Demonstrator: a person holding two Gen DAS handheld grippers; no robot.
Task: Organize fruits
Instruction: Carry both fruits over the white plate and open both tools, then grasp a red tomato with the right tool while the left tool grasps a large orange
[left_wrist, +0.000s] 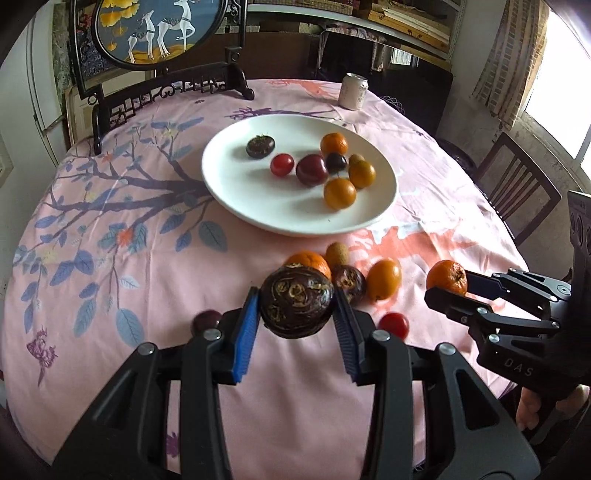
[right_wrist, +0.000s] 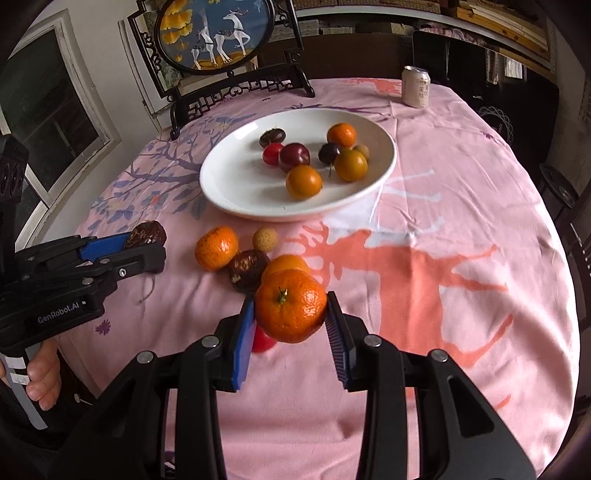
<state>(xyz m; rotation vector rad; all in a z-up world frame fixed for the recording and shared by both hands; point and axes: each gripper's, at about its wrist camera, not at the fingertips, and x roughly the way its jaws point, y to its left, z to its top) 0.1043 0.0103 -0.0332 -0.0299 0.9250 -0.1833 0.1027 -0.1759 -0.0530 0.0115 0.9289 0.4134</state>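
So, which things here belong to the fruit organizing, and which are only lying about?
Belong to the job:
- passion fruit in left gripper
- tangerine in right gripper
- white plate holding fruits
- loose fruits on cloth, e.g. orange

Lying about:
- drink can
- deer screen
- wooden chair

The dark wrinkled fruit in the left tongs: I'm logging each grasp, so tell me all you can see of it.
The dark fruit is round, deep brown-purple, with a wrinkled, glossy skin marked by yellowish curling scars. It is pinched between the blue pads of the left tongs, which touch its two sides. It looks lifted above the pink tablecloth, short of the white plate, near the loose fruits.
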